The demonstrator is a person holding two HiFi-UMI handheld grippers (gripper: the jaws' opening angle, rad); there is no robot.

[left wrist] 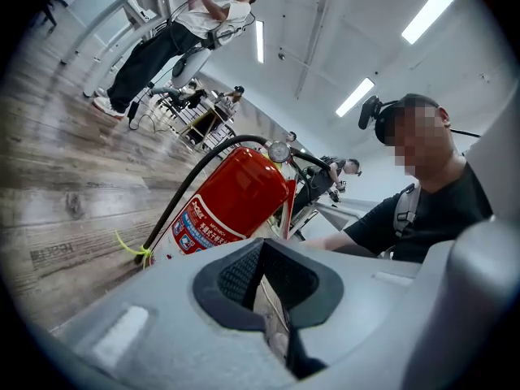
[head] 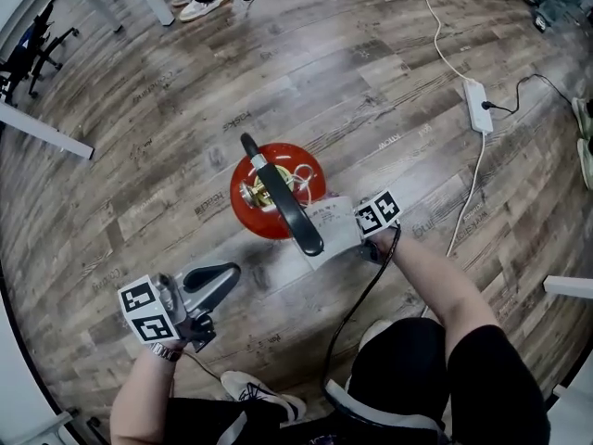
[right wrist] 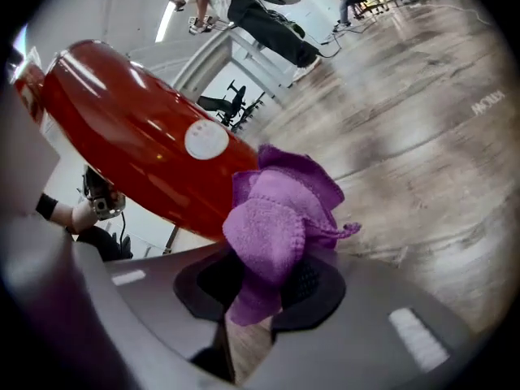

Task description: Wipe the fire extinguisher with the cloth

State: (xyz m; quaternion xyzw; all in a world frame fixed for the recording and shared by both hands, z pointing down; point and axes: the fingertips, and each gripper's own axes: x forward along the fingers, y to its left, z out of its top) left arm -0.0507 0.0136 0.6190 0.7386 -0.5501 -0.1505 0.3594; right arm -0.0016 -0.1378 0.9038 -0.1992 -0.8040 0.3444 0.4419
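The red fire extinguisher (head: 278,193) stands upright on the wooden floor, its black handle (head: 283,200) seen from above. My right gripper (head: 326,235) is low at its right side, shut on a bunched purple cloth (right wrist: 276,226). In the right gripper view the cloth lies close to the red cylinder (right wrist: 138,145); I cannot tell if they touch. My left gripper (head: 227,273) hangs to the lower left, apart from the extinguisher, shut and empty. The left gripper view shows its jaws (left wrist: 264,299) closed, and beyond them the extinguisher (left wrist: 236,197) with its black hose (left wrist: 187,189) and gauge (left wrist: 279,151).
A white power strip (head: 478,105) with cables lies on the floor at the upper right. An office chair (head: 37,40) and table legs stand at the upper left. Another person's shoes (head: 199,6) are at the top. My own shoe (head: 255,392) is below the left gripper.
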